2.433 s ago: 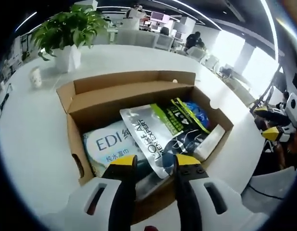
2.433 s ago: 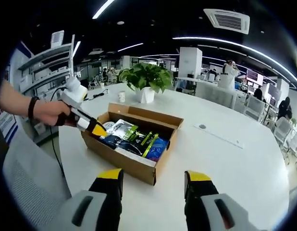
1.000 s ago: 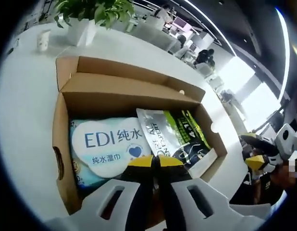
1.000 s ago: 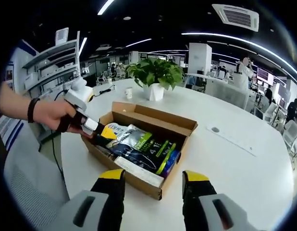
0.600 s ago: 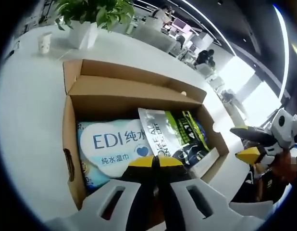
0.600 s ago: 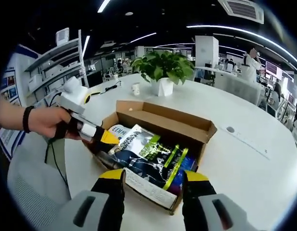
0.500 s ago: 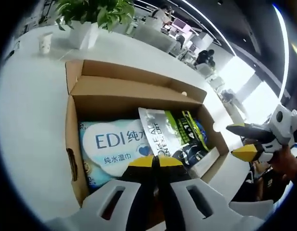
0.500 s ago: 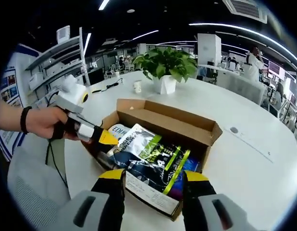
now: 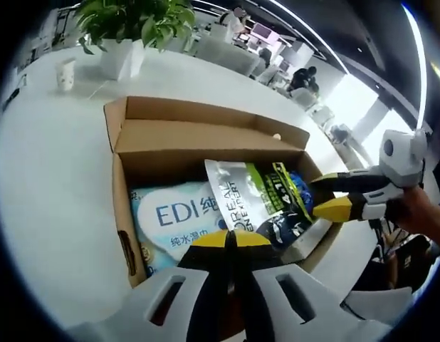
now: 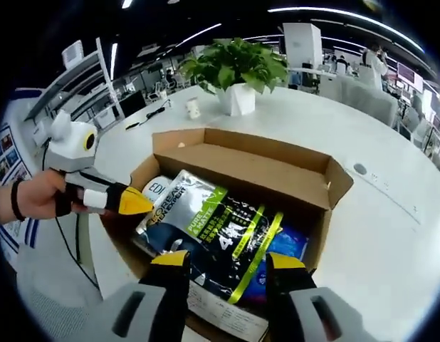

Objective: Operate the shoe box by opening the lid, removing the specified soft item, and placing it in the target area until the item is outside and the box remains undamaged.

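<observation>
Jaws: left gripper (image 9: 231, 239) pressed together at near edge of silver-and-green foil pouch (image 9: 252, 199); whether pinching it, cannot tell. Right gripper (image 10: 227, 262) jaws spread, just above pouch. Brown cardboard shoe box (image 10: 241, 153) on white round worktop (image 10: 391, 235), lid open, undamaged. Pale-blue wet-wipe pack (image 9: 181, 217) beside pouch. Removal and placing remain.

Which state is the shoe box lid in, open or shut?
Open: the shoe box lid is folded back, with its contents exposed.
</observation>
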Demonstrator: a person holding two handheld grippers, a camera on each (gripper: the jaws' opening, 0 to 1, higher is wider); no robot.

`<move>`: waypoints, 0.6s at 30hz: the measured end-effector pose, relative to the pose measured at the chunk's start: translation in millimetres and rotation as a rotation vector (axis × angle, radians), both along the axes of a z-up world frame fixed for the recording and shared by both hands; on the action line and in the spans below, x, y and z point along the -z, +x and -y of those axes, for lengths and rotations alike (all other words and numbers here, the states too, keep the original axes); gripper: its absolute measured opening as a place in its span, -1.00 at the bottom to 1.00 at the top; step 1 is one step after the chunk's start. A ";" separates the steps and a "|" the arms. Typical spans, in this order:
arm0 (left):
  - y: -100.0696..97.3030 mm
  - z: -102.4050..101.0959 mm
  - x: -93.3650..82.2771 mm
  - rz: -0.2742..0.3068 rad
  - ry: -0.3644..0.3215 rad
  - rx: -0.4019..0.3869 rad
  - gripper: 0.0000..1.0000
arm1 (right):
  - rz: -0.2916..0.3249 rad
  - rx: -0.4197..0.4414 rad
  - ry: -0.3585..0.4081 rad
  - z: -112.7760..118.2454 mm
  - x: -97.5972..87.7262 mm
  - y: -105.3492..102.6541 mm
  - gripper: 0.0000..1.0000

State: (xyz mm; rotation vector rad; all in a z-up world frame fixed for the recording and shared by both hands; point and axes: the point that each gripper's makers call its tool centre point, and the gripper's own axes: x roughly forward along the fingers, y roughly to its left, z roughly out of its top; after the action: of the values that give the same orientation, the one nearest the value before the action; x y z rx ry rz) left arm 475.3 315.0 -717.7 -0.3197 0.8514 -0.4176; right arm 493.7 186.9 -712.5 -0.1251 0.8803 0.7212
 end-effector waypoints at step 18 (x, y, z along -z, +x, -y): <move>0.3 -0.8 2.0 -0.012 -0.012 0.013 -1.00 | -0.110 0.055 -0.037 -4.0 26.2 5.3 -0.27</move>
State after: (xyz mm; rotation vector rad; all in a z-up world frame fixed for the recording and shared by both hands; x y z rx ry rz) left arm 475.6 315.8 -719.7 -0.3276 0.8631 -0.4335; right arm 499.0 190.9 -738.7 -0.0940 0.9986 0.6651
